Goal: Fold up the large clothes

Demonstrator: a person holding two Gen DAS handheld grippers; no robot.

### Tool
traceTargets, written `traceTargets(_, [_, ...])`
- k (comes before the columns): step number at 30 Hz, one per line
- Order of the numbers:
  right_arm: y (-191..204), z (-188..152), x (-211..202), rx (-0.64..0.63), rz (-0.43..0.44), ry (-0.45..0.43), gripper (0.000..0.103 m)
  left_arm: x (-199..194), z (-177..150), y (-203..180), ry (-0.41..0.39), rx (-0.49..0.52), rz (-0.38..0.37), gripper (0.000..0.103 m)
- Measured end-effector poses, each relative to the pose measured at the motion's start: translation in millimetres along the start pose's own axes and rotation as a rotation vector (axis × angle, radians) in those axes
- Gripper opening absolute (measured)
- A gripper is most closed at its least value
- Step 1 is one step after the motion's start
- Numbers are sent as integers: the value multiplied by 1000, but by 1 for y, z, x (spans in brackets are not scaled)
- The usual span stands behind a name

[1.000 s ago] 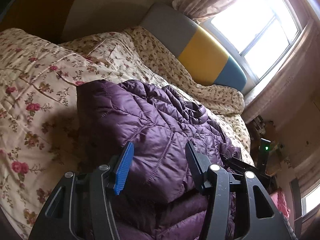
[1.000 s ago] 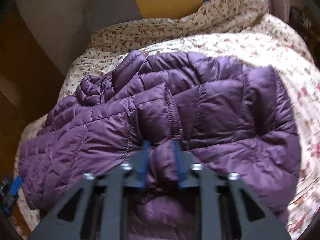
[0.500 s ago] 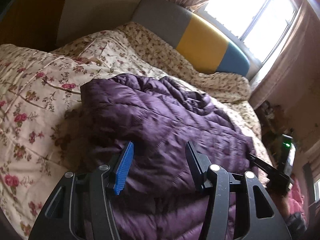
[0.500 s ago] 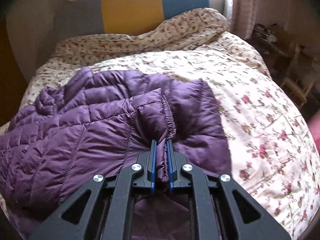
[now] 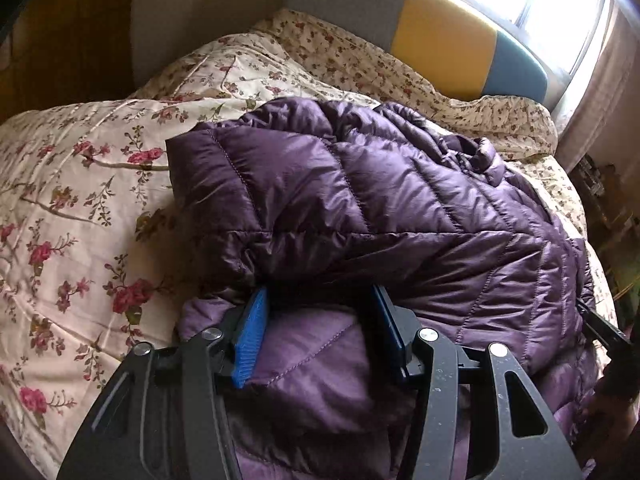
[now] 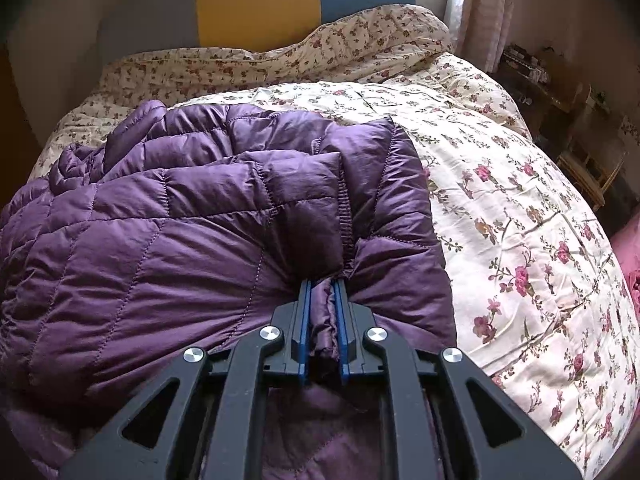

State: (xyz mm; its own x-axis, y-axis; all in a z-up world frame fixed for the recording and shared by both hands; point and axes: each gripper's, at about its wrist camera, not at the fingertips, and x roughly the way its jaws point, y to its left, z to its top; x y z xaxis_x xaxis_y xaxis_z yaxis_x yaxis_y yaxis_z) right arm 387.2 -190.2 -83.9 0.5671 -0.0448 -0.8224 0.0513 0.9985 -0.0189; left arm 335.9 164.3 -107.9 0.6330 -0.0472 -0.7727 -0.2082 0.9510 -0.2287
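A purple quilted down jacket lies partly folded on the floral bedspread. My left gripper is open, its blue-padded fingers straddling a lower layer of the jacket under the folded-over top layer. In the right wrist view the jacket fills the left and middle. My right gripper is shut on a bunched fold of the jacket by the elastic cuff seam. A black part at the left wrist view's right edge looks like the right gripper.
A headboard with grey, yellow and blue panels stands at the far end under a bright window. A crumpled small-flower quilt lies along it. Wooden furniture stands to the right of the bed.
My right gripper closed tighter on the jacket fold and pulled it toward me. My left gripper moved forward and lower, so its fingers now sit under the folded top layer.
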Motion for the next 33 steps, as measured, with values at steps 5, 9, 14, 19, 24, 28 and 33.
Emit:
traceTargets(5, [4,7,-19,-2,1,-54,38,-26,2,-9,-67,5,15,70])
traceTargets(9, [20,15,-36,-19,63,-122,48,-40,11,-19,-123,39,10,71])
traceTargets(14, [59,25,-40,-97,150,-164,69,-37,23,-35,-141,56,-12,71])
traceTargets(19, [90,27,-18,-174,187,-137,83,-15,29,-44,-120,79,10,71])
traceTargets(24, [98,19,11,-211,172,-100,85,14,26,-40,-79,124,46,71])
traceTargets(28, [102,10,25,-239,161,-103,86,28,17,-37,-78,138,44,71])
traceTargets(33, [103,4,30,-241,158,-109,87,35,13,-32,-79,120,31,71])
